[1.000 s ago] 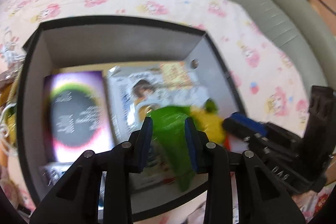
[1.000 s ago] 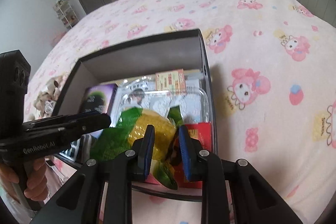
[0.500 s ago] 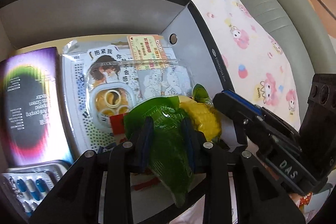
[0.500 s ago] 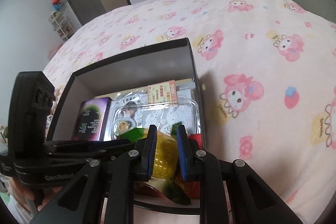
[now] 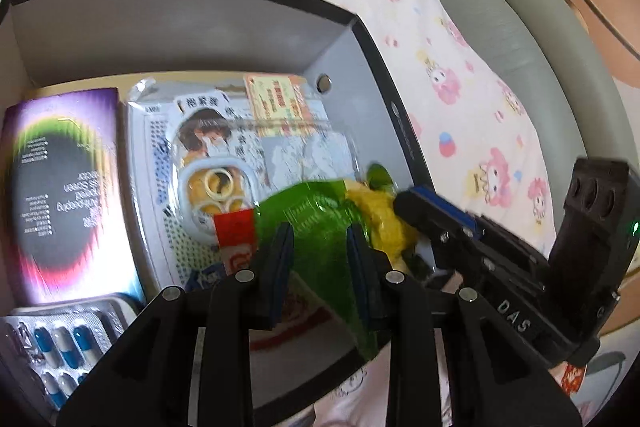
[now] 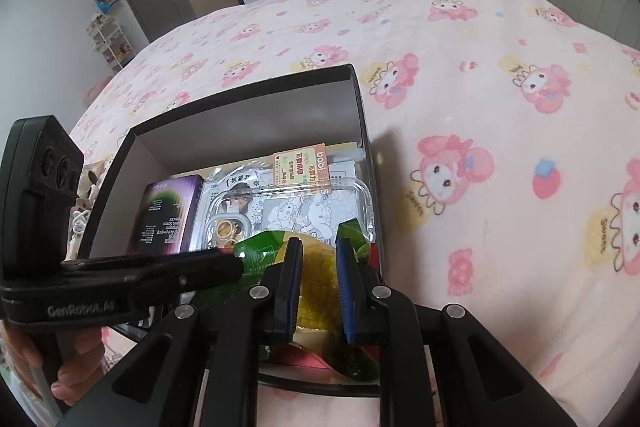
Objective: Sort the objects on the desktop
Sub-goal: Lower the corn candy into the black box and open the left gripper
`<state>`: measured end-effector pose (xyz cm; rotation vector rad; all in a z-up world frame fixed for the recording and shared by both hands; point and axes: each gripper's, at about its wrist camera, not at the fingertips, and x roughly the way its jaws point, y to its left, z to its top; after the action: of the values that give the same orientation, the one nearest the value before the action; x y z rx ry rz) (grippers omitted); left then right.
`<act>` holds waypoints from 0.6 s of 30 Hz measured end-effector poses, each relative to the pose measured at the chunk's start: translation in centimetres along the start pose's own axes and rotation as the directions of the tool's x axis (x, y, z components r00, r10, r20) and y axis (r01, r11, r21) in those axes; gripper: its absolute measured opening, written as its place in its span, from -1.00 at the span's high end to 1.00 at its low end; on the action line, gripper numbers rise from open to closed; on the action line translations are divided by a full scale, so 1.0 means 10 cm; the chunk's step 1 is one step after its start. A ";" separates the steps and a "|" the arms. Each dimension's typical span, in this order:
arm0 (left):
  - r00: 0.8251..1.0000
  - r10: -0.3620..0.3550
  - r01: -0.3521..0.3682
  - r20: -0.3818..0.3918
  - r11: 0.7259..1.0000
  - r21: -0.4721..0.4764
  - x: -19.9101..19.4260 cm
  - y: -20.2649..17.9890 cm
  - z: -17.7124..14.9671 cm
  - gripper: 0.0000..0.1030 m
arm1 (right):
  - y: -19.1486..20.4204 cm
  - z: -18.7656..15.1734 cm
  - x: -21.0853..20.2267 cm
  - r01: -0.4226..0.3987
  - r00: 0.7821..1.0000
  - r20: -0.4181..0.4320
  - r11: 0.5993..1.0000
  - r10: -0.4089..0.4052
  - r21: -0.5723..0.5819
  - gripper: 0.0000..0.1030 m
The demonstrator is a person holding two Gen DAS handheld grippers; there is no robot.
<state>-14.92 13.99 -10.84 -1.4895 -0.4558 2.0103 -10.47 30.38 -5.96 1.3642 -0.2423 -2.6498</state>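
A green and yellow corn packet (image 5: 320, 223) hangs over the near right part of an open black box (image 5: 384, 67) on a pink bedspread. My left gripper (image 5: 320, 251) is shut on the packet's green end. My right gripper (image 6: 318, 263) is shut on its yellow middle (image 6: 316, 267); the box also shows in the right wrist view (image 6: 360, 107). In the box lie a purple carton (image 5: 60, 187), a clear blister pack with rings (image 5: 224, 163), a red packet (image 5: 236, 231) and a capsule strip (image 5: 60, 351).
The bedspread (image 6: 500, 107) spreads flat to the right of and behind the box. A grey padded headboard (image 5: 520, 27) runs along the far right edge. Small toys and a cable (image 6: 84, 207) lie left of the box.
Both grippers have kept their hold on the corn packet and carried it over the box's near right corner. The left view has closed in on the box.
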 end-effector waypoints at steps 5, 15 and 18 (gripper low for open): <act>1.000 0.000 0.000 -0.014 1.000 -0.010 0.08 0.01 0.01 0.49 | 0.04 -0.01 0.00 0.005 1.000 0.000 1.000 -0.005 -0.024 0.70; 1.000 -0.013 0.013 -0.027 1.000 -0.010 0.23 -0.09 0.07 0.46 | -0.02 0.00 0.02 0.012 1.000 -0.006 1.000 -0.012 0.008 0.70; 0.999 -0.020 0.020 -0.026 1.000 -0.011 0.16 -0.05 0.05 0.46 | -0.03 -0.01 -0.01 -0.005 1.000 0.004 1.000 0.005 0.016 0.70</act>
<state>-15.58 15.41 -11.61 -1.5096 -0.4697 1.9737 -10.34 30.68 -6.02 1.3619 -0.2681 -2.6525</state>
